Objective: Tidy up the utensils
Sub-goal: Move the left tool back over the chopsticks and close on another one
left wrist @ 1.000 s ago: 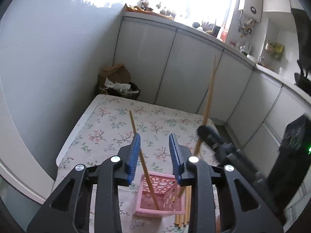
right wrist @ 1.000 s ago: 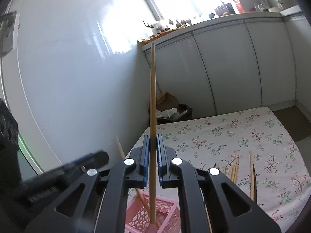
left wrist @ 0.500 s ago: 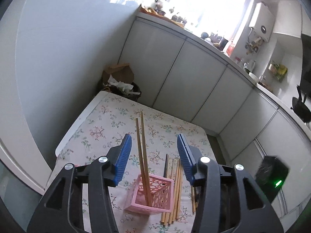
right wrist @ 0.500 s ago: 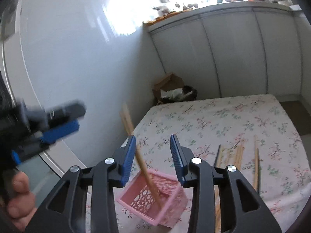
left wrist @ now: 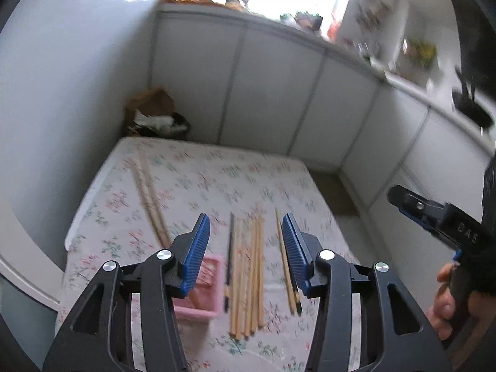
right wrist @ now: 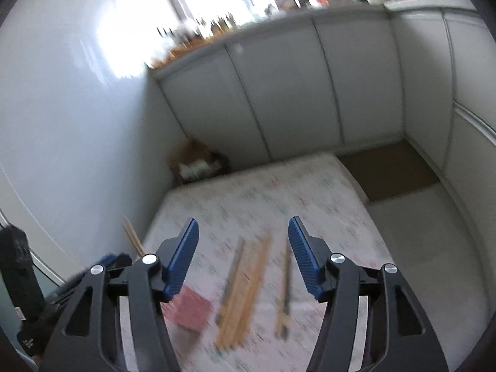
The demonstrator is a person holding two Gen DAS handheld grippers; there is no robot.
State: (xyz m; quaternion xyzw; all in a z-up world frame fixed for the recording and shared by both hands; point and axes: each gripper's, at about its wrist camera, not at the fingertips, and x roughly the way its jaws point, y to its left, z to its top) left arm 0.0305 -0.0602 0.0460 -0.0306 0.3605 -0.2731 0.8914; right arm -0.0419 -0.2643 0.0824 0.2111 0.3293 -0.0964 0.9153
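Note:
A pink perforated basket (left wrist: 207, 291) stands on the floral table (left wrist: 217, 179) and holds two wooden chopsticks (left wrist: 148, 198) that lean toward the far left. Several loose chopsticks (left wrist: 249, 276) lie beside it on the right, with one more pair (left wrist: 286, 266) further right. My left gripper (left wrist: 246, 252) is open and empty above the loose chopsticks. My right gripper (right wrist: 241, 255) is open and empty, high above the same chopsticks (right wrist: 243, 291); the basket (right wrist: 189, 308) sits at its lower left. The right gripper also shows at the right edge of the left wrist view (left wrist: 434, 217).
White cabinets (left wrist: 279, 99) run along the back and right. A dark bin with a brown bag (left wrist: 155, 114) stands behind the table's far left corner. A pale wall (left wrist: 62, 93) is on the left. Bare floor (right wrist: 387, 167) lies right of the table.
The right gripper opened and let its chopstick go into the basket, then pulled back to the right. Both grippers rose and shifted over the loose chopsticks. The left opened wider.

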